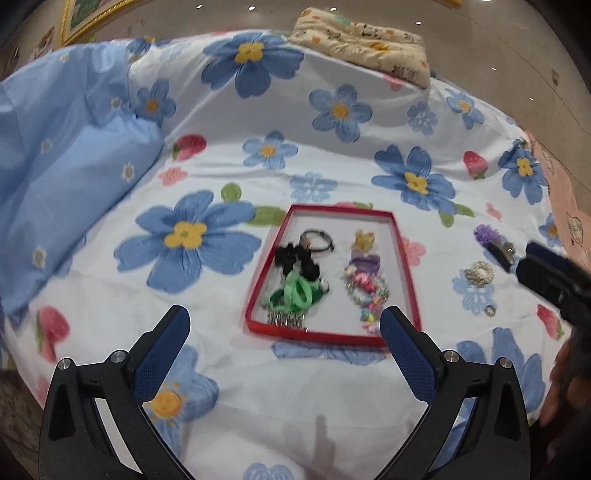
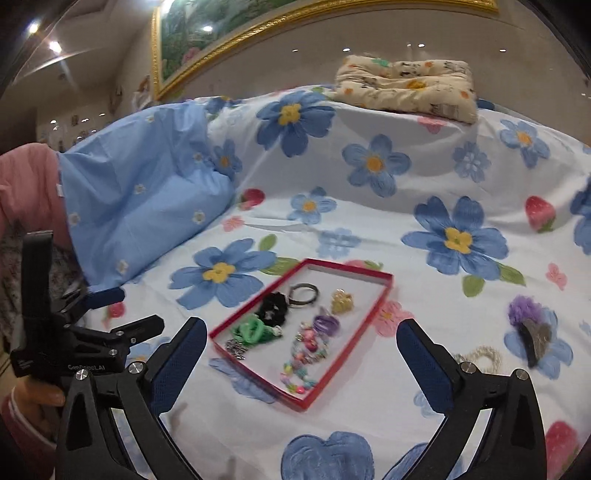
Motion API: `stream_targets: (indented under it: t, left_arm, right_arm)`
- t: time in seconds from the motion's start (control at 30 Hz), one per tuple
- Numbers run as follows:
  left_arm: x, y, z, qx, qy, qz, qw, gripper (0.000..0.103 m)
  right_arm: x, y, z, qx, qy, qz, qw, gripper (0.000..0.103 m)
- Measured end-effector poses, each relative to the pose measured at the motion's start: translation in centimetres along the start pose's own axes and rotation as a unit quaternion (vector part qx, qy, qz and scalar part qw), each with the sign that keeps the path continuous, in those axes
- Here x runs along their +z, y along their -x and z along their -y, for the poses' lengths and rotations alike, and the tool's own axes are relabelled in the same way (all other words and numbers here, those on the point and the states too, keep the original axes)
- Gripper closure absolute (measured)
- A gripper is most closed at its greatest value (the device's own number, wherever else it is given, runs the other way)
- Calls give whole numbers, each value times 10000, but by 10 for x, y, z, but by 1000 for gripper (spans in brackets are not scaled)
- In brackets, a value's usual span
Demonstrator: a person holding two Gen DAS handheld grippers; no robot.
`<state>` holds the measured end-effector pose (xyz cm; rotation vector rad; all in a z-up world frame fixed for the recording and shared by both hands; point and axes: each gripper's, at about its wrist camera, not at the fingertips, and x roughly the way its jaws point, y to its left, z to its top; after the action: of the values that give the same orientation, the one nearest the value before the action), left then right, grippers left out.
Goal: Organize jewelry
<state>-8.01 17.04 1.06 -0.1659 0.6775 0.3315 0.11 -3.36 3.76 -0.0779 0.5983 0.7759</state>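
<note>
A shallow red tray [image 1: 405, 258] [image 2: 364, 273] lies on the flowered bedsheet. Inside it are black scrunchies [image 1: 295, 260], a dark ring-shaped hair tie [image 1: 318, 239], green hair ties [image 1: 297, 293] [image 2: 249, 330], a metal comb clip [image 1: 286, 319], a yellow clip [image 1: 364, 239] [image 2: 341, 301], a purple clip [image 1: 364, 263] and a colourful bead bracelet [image 1: 367, 293] [image 2: 301, 363]. Right of the tray lie a purple-flowered dark clip [image 1: 493, 243] [image 2: 530, 326], a pearl band [image 1: 479, 274] [image 2: 480, 356] and a small ring [image 1: 490, 311]. My left gripper [image 1: 286, 345] hangs open before the tray, holding nothing. My right gripper [image 2: 301, 352] is open and holds nothing too.
A blue pillow [image 1: 62, 166] [image 2: 140, 199] lies at the left. A cream patterned cushion [image 1: 364, 46] [image 2: 410, 86] sits at the bed's far edge under a gold-framed picture [image 2: 258, 26]. A hand [image 2: 35, 397] grips the left tool [image 2: 66, 332] at the right wrist view's left.
</note>
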Motion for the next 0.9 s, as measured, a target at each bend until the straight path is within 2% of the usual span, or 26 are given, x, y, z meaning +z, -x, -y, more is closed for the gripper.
stream_targets:
  t: [0.1,0.2,0.33,0.53,0.9]
  left_arm:
    - [-16,-11,0,275,41,1,9996,0]
    - [-28,-14,-3,179,184,-11,9997,0]
    - [-40,-18,0,195,131,-83,9997,0]
    - [-50,-15,4,229,52,-9,9997,0]
    - [-58,-12,9,264,-77,74,9996,0]
  right_arm:
    - [-28,-16,5,-129,-190,-107,9997,0]
    - [-51,-27,9,-319,-277,-154,9990,0]
    - [-71,-36,13,-301,-368,-230,9986,0]
    - [-83,-43,13,-273,-398,-376,9981,0]
    - [-89,-43,13,-253,-432,-314,9983,0]
